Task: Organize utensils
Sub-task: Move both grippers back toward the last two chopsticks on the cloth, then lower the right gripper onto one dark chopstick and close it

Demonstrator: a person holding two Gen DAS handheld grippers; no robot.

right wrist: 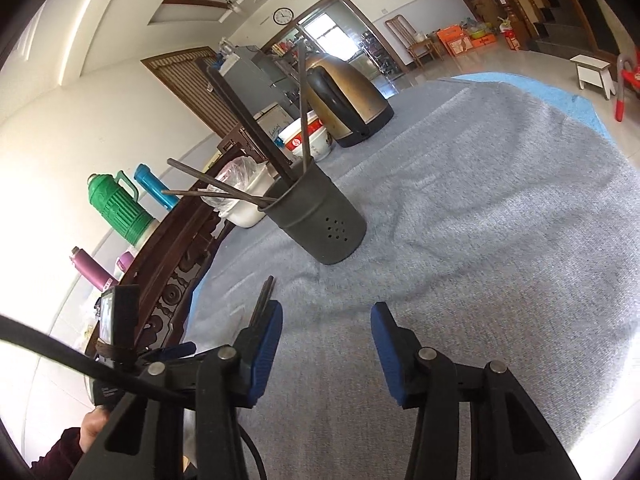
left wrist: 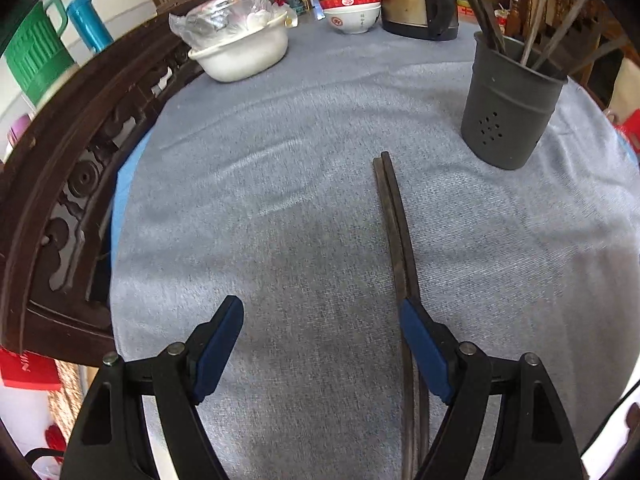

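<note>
A grey cloth (left wrist: 280, 200) covers my tabletop. At its far left sits a white basin (left wrist: 244, 56) holding something wrapped in clear plastic; to its right are stacked red-and-white bowls (left wrist: 349, 4), then a brass-coloured kettle (left wrist: 416, 0) with a black handle. Beyond the carved dark wood rail (left wrist: 60, 184) on my left stand a green thermos jug (left wrist: 34, 56) and a blue flask (left wrist: 89, 22). A wall clock (right wrist: 283, 15) hangs above the doorway.
</note>
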